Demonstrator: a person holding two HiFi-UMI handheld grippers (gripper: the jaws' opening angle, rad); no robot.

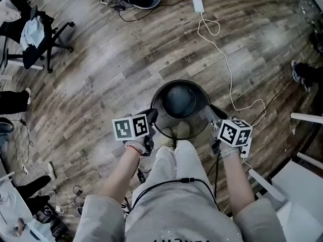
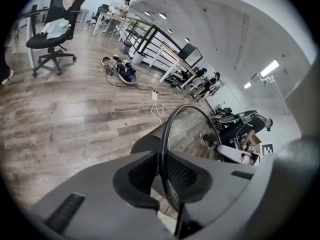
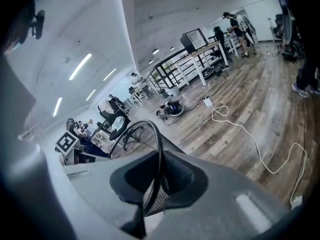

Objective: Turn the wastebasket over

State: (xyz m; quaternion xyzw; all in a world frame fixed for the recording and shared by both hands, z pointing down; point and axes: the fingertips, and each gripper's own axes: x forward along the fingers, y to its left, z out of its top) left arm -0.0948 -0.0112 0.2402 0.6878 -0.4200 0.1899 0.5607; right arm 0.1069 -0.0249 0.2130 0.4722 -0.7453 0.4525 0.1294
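Left gripper (image 1: 151,117), right gripper (image 1: 210,114) clamp wastebasket (image 1: 180,100) rim; cable (image 1: 229,75) near.

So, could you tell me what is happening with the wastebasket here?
A person with a gripper in each hand has both on the round black wire-mesh wastebasket. The left gripper is clamped on the rim at one side and the right gripper on the opposite side, each with its fingers pressed on the thin rim. The basket is upright, mouth up and empty, over the wooden floor. It has not been turned over yet.
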